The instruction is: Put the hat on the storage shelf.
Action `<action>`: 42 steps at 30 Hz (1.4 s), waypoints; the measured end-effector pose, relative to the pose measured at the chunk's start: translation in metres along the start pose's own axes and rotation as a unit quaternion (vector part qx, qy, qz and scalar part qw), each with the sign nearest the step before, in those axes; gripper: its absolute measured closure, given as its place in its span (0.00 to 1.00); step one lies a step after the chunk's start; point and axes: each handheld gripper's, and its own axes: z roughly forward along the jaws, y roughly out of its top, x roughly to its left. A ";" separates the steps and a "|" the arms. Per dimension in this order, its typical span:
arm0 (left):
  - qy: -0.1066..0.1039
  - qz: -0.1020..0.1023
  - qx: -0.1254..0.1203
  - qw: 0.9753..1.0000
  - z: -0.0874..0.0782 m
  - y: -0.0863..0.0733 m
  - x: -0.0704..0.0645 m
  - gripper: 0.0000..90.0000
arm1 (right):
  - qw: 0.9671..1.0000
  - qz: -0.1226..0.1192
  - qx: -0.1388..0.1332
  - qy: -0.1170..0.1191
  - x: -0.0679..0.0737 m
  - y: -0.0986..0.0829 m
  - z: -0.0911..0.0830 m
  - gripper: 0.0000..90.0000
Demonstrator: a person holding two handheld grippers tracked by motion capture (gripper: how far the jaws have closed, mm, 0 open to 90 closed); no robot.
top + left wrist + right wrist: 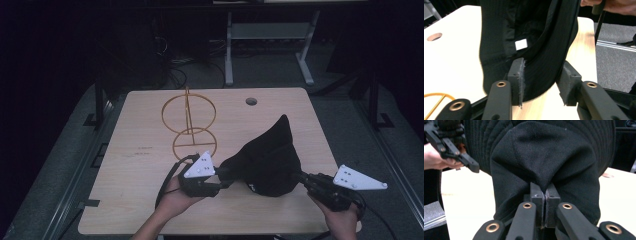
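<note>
Hat's (544, 37) top cut off above

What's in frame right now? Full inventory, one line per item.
hat: 1, black fabric with a white label inside, held up over the near half of the table between the two grippers
wire stand: 1, gold, two rings on an upright rod, far-left part of the table
table: 1, light wood with a round hole near the far edge
metal frame: 1, grey, on the floor beyond the table
left gripper: 1, black, jaws apart around the hat's brim
right gripper: 1, black, jaws pinched on the hat's crown fabric
hands: 2, one on each gripper at the near edge
</note>
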 end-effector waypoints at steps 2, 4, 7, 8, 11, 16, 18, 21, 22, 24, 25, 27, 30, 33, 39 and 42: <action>0.008 -0.004 -0.002 1.000 -0.008 -0.006 0.001 0.61 | 1.000 0.002 0.003 0.000 0.001 0.009 -0.001 0.98; 0.016 -0.005 -0.003 1.000 -0.013 -0.010 0.001 0.58 | 1.000 0.001 0.002 0.002 0.001 0.018 -0.002 0.98; 0.019 -0.010 -0.003 1.000 -0.019 -0.015 0.002 0.56 | 1.000 0.001 0.002 0.003 0.001 0.027 -0.002 0.98; 0.024 -0.011 -0.005 1.000 -0.021 -0.019 0.002 0.56 | 1.000 0.001 0.004 0.003 0.001 0.031 -0.002 0.98; 0.034 -0.017 -0.002 0.999 -0.029 -0.029 0.003 0.53 | 1.000 -0.005 0.000 0.002 -0.001 0.041 -0.002 0.98; 0.048 -0.034 0.002 0.998 -0.039 -0.048 0.007 0.51 | 1.000 -0.006 -0.002 0.005 -0.003 0.058 0.000 0.98; 0.053 -0.044 0.000 0.998 -0.043 -0.054 0.009 0.51 | 1.000 -0.008 -0.001 0.006 -0.003 0.066 0.002 0.98; 0.060 -0.049 0.000 0.997 -0.050 -0.063 0.011 0.51 | 1.000 -0.009 -0.001 0.007 -0.003 0.077 0.006 0.98; 0.065 -0.049 0.004 0.997 -0.053 -0.066 0.013 0.50 | 1.000 -0.016 -0.004 0.008 -0.005 0.084 0.010 0.98; 0.068 -0.053 0.002 0.996 -0.055 -0.069 0.014 0.50 | 1.000 -0.016 -0.004 0.009 -0.005 0.090 0.013 0.98; 0.068 -0.055 0.001 0.996 -0.057 -0.070 0.014 0.50 | 1.000 -0.014 -0.004 0.011 -0.005 0.093 0.015 0.98; 0.069 -0.054 0.002 0.996 -0.057 -0.073 0.015 0.49 | 1.000 -0.012 -0.003 0.012 -0.005 0.098 0.018 0.98; 0.070 -0.056 0.002 0.996 -0.057 -0.075 0.015 0.48 | 1.000 -0.010 -0.003 0.016 -0.006 0.102 0.021 0.98; 0.074 -0.060 0.001 0.995 -0.058 -0.079 0.016 0.46 | 1.000 -0.011 0.001 0.020 -0.006 0.111 0.026 0.98; 0.076 -0.066 -0.001 0.995 -0.061 -0.083 0.017 0.45 | 1.000 -0.005 -0.003 0.028 -0.007 0.121 0.036 0.98; 0.078 -0.067 0.000 0.995 -0.061 -0.084 0.018 0.44 | 1.000 -0.007 0.000 0.030 -0.008 0.127 0.042 0.98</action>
